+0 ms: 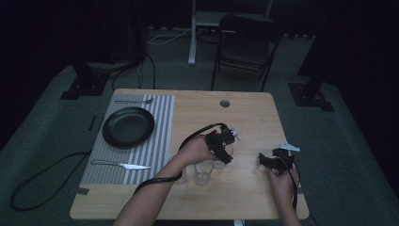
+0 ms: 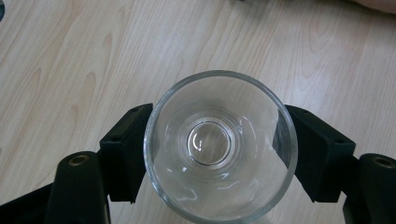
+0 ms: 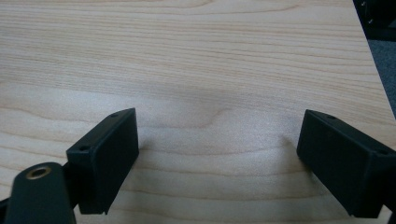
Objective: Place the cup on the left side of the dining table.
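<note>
A clear drinking glass (image 2: 215, 140) stands upright between the jaws of my left gripper (image 2: 219, 119), and I look straight down into it. Both black pads (image 2: 126, 154) press on its sides, so the left gripper is shut on it. In the high view the left gripper (image 1: 225, 157) holds this glass (image 1: 222, 163) just above the middle of the wooden table (image 1: 244, 122). My right gripper (image 1: 262, 162) rests low at the table's front right. Its jaws stand wide apart over bare wood, and the right gripper (image 3: 219, 123) holds nothing.
Two more clear glasses (image 1: 203, 172) stand by the left forearm, one (image 1: 181, 175) partly hidden behind it. A black plate (image 1: 128, 126) lies on a striped placemat (image 1: 162, 141), with a knife (image 1: 122, 165) in front and a fork (image 1: 134, 100) behind. A chair (image 1: 244, 42) stands beyond the table.
</note>
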`<state>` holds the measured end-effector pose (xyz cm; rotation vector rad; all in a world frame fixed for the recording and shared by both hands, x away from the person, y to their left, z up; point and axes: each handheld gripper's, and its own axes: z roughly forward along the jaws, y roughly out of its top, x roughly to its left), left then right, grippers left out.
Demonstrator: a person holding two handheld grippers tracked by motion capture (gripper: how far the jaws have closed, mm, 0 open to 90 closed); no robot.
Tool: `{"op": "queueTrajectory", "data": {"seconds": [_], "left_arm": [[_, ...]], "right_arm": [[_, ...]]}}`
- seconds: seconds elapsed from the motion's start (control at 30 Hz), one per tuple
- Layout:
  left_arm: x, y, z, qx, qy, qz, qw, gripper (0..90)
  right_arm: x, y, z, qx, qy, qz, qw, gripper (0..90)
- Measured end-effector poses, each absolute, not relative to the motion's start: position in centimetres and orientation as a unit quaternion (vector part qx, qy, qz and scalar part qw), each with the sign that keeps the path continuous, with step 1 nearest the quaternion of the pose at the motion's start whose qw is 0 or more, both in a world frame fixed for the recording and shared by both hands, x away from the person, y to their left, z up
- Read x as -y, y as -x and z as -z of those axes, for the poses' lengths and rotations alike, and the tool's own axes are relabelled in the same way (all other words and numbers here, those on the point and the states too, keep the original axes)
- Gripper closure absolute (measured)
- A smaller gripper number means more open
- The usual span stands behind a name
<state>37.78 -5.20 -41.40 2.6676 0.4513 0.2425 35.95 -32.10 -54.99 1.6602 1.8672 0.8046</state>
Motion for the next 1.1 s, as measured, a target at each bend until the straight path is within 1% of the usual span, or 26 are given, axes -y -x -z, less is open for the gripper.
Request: {"op": "queueTrajectory", "data": {"seconds": [0.1, 0.37, 0.67, 1.1], "left_arm": [[4.7, -38.0, 41.3, -0.164, -0.960, -0.091, 0.207, 29.3], [3.1, -39.1, 41.2, -0.198, -0.954, -0.095, 0.205, 29.3], [0.4, -40.2, 41.0, -0.234, -0.945, -0.102, 0.204, 29.3], [-4.0, -40.8, 40.3, -0.273, -0.934, -0.115, 0.200, 29.3]], "right_arm": [[32.1, -35.9, 55.0, -0.687, -0.612, -0.296, 0.255, 12.3], [32.1, -36.0, 55.0, -0.688, -0.611, -0.297, 0.256, 12.3], [32.1, -36.0, 55.0, -0.688, -0.611, -0.297, 0.256, 12.3], [32.1, -36.0, 55.0, -0.688, -0.611, -0.296, 0.256, 12.3]]}}
